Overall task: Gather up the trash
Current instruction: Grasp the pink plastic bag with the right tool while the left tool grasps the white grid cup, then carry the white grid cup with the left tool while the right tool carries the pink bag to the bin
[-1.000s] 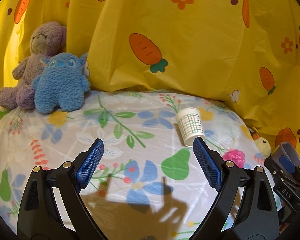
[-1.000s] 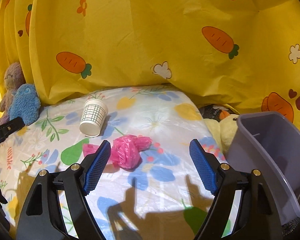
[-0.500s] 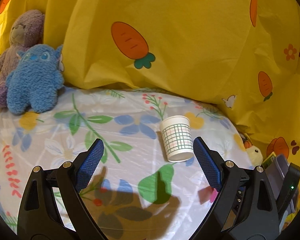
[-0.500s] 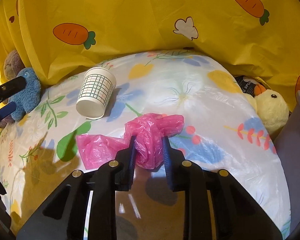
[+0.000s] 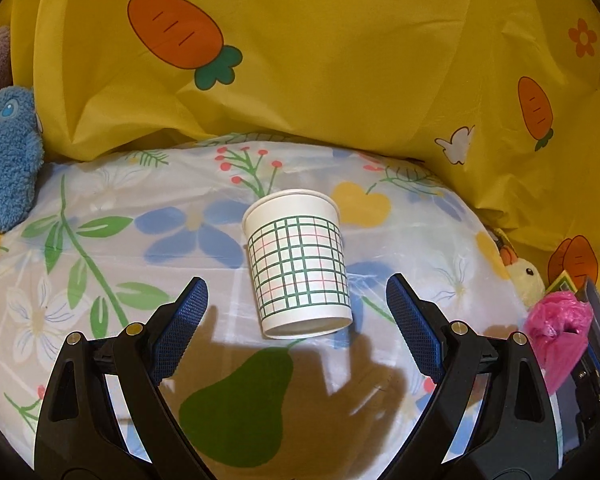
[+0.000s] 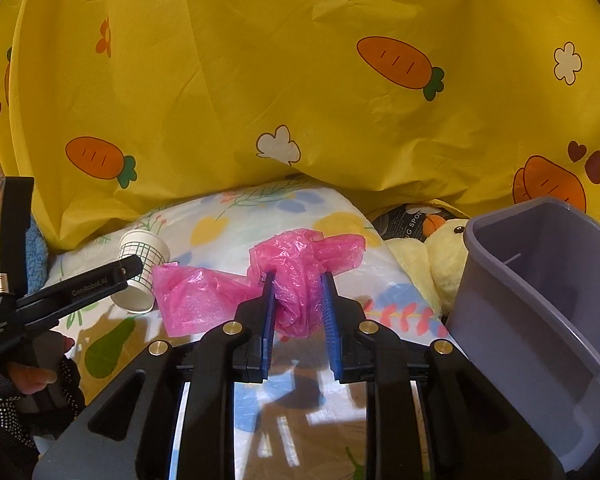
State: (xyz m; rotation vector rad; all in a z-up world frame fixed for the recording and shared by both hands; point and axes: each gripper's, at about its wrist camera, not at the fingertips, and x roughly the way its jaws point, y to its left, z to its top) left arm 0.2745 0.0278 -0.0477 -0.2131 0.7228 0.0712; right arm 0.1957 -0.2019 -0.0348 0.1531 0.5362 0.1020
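Observation:
A white paper cup [image 5: 300,272] with a green grid pattern lies tipped on the floral sheet, its mouth toward me. My left gripper [image 5: 296,316] is open, its blue pads on either side of the cup's mouth end and apart from it. In the right wrist view, my right gripper [image 6: 298,300] is shut on a crumpled pink plastic bag [image 6: 300,268], lifted a little off the sheet with a loose tail hanging left. The same bag [image 5: 560,320] shows at the right edge of the left wrist view. The cup [image 6: 140,276] appears partly behind the left gripper's finger.
A grey-purple bin [image 6: 540,308] stands at the right, open side toward me. A yellow duck plush [image 6: 440,256] lies beside it. A blue plush [image 5: 4,160] sits at the far left. Yellow carrot-print cloth [image 5: 340,60] hangs behind the floral sheet [image 5: 120,248].
My right gripper closed on the pink bag and raised it toward the bin. My left gripper moved forward and down until the cup sits between its open fingers.

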